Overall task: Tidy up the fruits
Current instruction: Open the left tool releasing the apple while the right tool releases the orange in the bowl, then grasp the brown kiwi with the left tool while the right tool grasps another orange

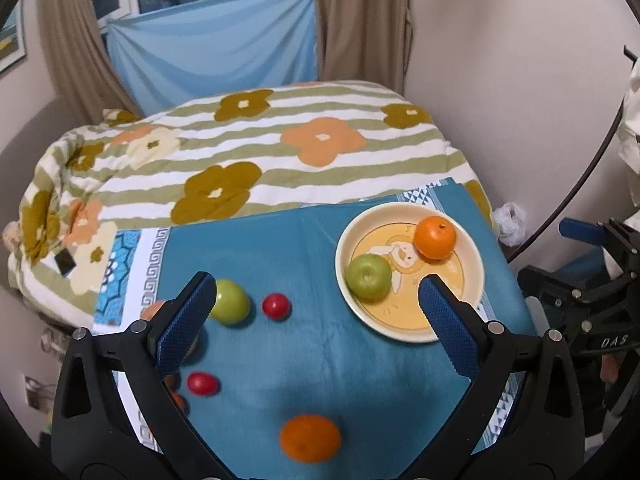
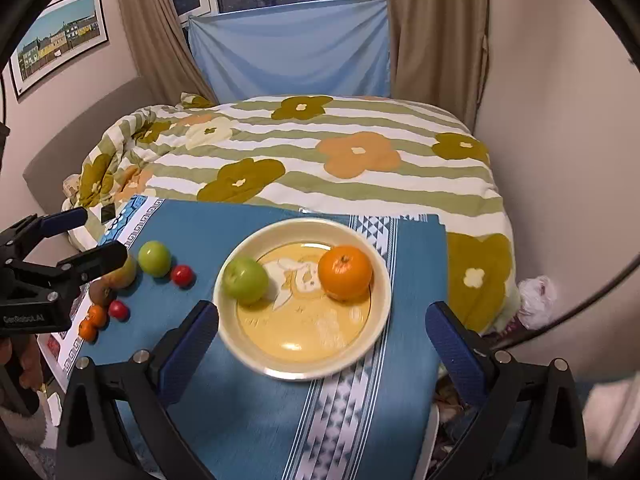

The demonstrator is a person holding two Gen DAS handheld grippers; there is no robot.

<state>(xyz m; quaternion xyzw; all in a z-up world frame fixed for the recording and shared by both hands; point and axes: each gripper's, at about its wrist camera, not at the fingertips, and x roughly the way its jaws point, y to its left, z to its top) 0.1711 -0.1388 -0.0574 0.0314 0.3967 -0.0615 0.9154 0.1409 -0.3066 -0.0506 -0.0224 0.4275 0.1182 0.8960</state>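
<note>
A cream plate (image 1: 476,264) (image 2: 384,280) holds a green apple (image 1: 368,277) (image 2: 245,281) and an orange (image 1: 434,237) (image 2: 345,267). On the blue cloth (image 1: 300,340) lie a loose green apple (image 1: 230,301) (image 2: 154,258), two red tomatoes (image 1: 276,306) (image 1: 203,383), and an orange (image 1: 310,437) near the front. More small fruits (image 2: 98,316) sit at the cloth's left edge. My left gripper (image 1: 316,300) is open and empty above the cloth, over the loose fruit. My right gripper (image 2: 322,320) is open and empty over the plate.
The cloth-covered table stands against a bed with a flowered striped quilt (image 1: 248,152) (image 2: 320,152). The left gripper shows in the right wrist view (image 2: 60,252); the right gripper's body shows in the left wrist view (image 1: 592,280). A wall lies to the right.
</note>
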